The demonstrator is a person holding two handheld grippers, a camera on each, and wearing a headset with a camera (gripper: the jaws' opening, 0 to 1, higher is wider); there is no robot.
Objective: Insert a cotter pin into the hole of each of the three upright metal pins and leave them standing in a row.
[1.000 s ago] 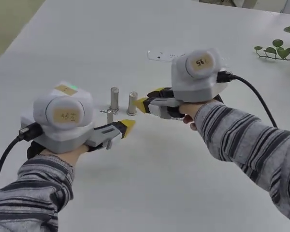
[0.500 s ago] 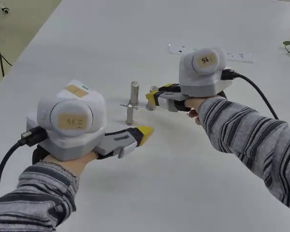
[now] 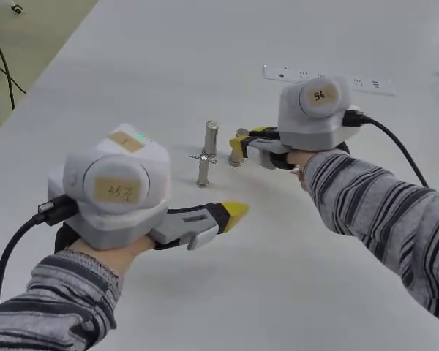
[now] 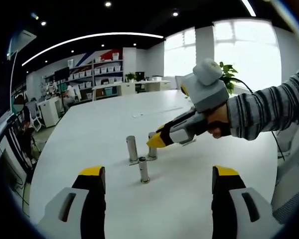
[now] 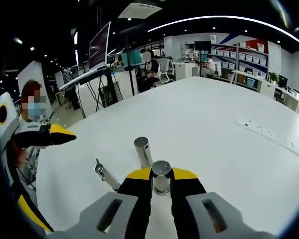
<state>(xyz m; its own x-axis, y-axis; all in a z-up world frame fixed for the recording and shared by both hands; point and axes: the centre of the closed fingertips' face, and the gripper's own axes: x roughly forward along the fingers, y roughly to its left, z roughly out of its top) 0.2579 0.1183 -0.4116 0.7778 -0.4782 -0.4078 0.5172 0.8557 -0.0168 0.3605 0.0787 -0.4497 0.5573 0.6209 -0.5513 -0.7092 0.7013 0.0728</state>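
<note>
The right hand-held gripper [image 5: 162, 175] clamps one metal pin [image 5: 161, 168]; the left hand-held gripper [image 4: 158, 172] gapes over open table [image 3: 168, 58]

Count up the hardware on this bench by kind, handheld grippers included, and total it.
Metal pins: 3
Cotter pin, through the pin nearest the person: 1
Power strip: 1
Grippers, left gripper and right gripper: 2
Total: 7
</note>
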